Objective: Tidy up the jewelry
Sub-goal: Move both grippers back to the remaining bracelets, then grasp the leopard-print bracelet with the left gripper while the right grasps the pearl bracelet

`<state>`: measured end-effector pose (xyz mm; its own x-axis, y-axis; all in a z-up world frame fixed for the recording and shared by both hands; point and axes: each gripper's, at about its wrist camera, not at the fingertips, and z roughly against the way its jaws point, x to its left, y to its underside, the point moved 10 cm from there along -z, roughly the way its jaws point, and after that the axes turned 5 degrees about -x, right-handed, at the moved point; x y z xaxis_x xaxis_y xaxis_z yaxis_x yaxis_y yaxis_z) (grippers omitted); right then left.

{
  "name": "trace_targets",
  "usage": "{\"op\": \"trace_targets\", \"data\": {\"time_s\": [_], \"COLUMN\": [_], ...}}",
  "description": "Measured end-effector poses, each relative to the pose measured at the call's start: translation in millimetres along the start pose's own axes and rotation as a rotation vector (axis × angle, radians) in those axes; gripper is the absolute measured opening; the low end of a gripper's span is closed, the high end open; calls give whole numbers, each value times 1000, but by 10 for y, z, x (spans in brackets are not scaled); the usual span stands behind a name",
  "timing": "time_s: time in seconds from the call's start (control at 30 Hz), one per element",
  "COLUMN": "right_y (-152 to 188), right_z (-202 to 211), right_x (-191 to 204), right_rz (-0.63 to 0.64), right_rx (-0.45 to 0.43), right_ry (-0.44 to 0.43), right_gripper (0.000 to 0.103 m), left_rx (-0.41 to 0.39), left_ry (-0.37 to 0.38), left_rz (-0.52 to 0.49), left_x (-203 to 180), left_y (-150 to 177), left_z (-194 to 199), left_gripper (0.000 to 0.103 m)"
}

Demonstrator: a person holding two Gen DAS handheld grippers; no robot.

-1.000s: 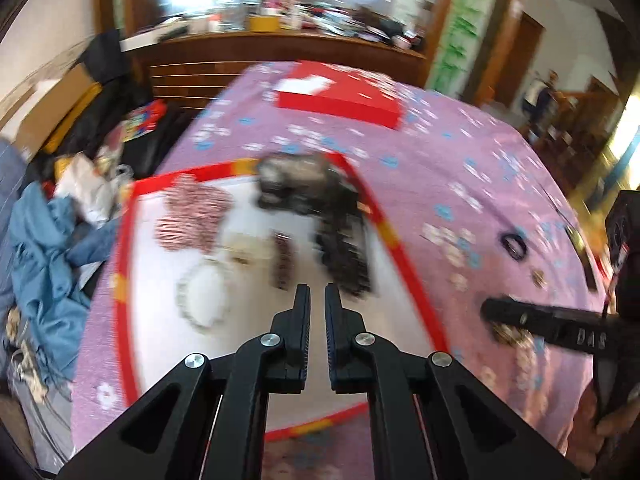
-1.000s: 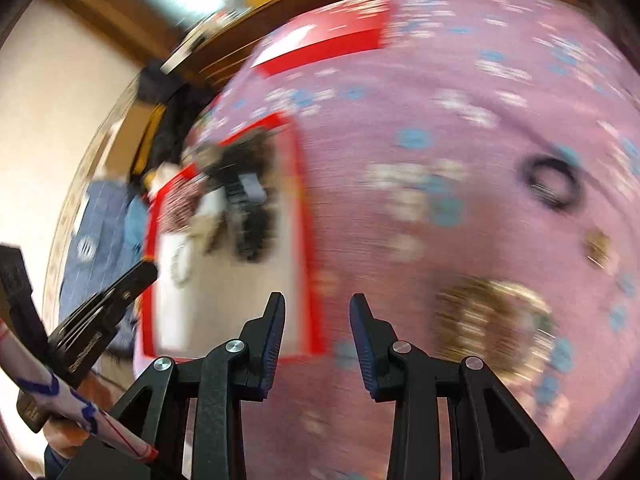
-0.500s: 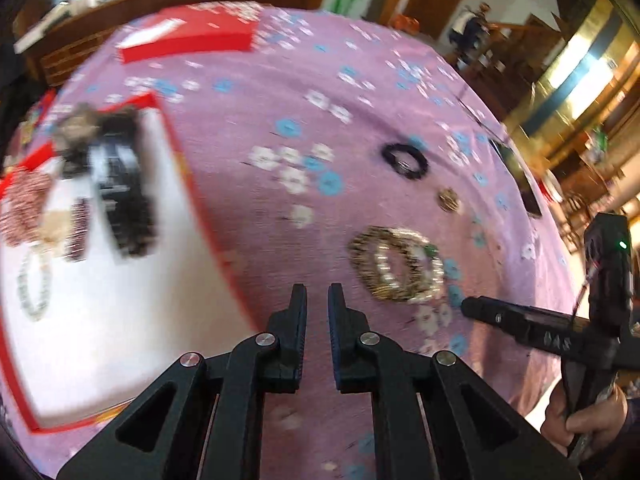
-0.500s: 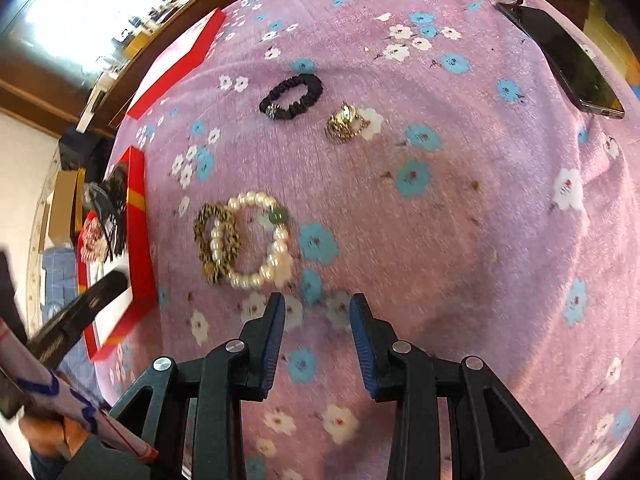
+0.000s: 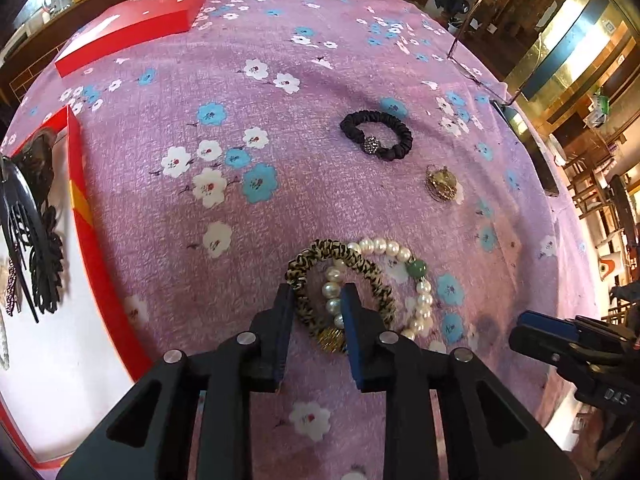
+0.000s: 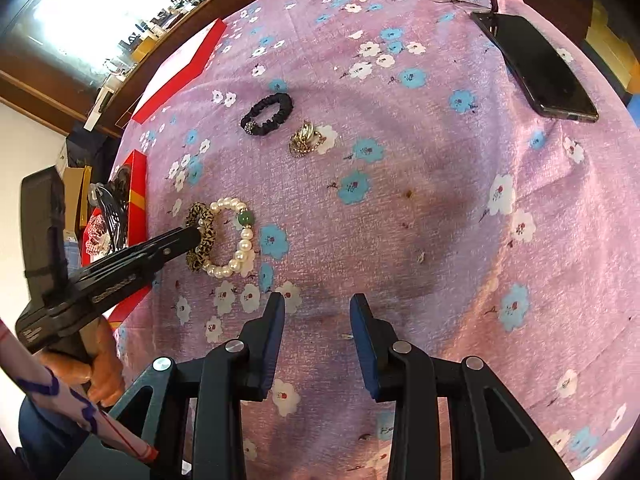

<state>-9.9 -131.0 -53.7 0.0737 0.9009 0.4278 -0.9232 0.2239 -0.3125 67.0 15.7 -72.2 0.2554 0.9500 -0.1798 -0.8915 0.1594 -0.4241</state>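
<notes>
The left gripper (image 5: 314,312) is opening its jaws astride the leopard-print scrunchie (image 5: 304,276), which lies overlapping the pearl bracelet (image 5: 416,280) on the surface (image 5: 320,80), likely to lift it alone. The right gripper (image 6: 316,320) waits open, empty.

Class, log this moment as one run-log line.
left tongs: opening, astride leopard scrunchie | pearl bracelet: overlapping it | right tongs: open, empty | tray: left
</notes>
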Motion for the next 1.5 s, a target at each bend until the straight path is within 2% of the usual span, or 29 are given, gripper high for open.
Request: {"op": "trace_targets", "data": {"time_s": [0.07,0.2,0.3,0.5,0.7,0.83,0.97,1.07,1.13,1.17,1.23,1.27,1.37,1.5], "right_y": [-22,-79,-130,-217,-192,-244,-223,-153,-131,-135,-193,-231,-309,-430], "right_z": [2,-40,-112,-314,-570,-701,-768,-795,-771,-757,-698,-628,-417,-154], "right_x": [21,96,196,460,801,918,1070,1112,1108,1085,963,872,702,506], "right_rz": [14,42,79,173,287,353,484,648,711,711,682,637,527,379], "right_rx": [1,10,23,54,96,81,68,52,31,27,4,-12,-40,-86], "right_ry": [-5,-18,-23,-22,-28,18,71,170,204,217,255,245,193,113], "right_gripper": [36,36,36,36,36,37,37,36,22,10,10,10,10,10], "left_rx": [-18,-27,-27,-62,-62,-62,-60,-59,-58,-60,-62,-66,-70,-88], "left_ry": [-32,-74,-70,-14,-10,-16,-27,-33,-47,-59,-83,-94,-115,-88], "left_rz": [-4,31,72,134,171,173,169,174,166,154,131,118,88,76], "left_x": [19,110,175,209,302,323,320,318,311,302,287,273,246,178], "left_y": [-6,95,208,423,563,578,578,566,559,555,552,554,555,484], "left_z": [10,83,156,317,349,347,345,333,327,325,325,328,350,443], "left_gripper": [13,12,12,8,8,8,8,8,8,8,7,4,3,3]}}
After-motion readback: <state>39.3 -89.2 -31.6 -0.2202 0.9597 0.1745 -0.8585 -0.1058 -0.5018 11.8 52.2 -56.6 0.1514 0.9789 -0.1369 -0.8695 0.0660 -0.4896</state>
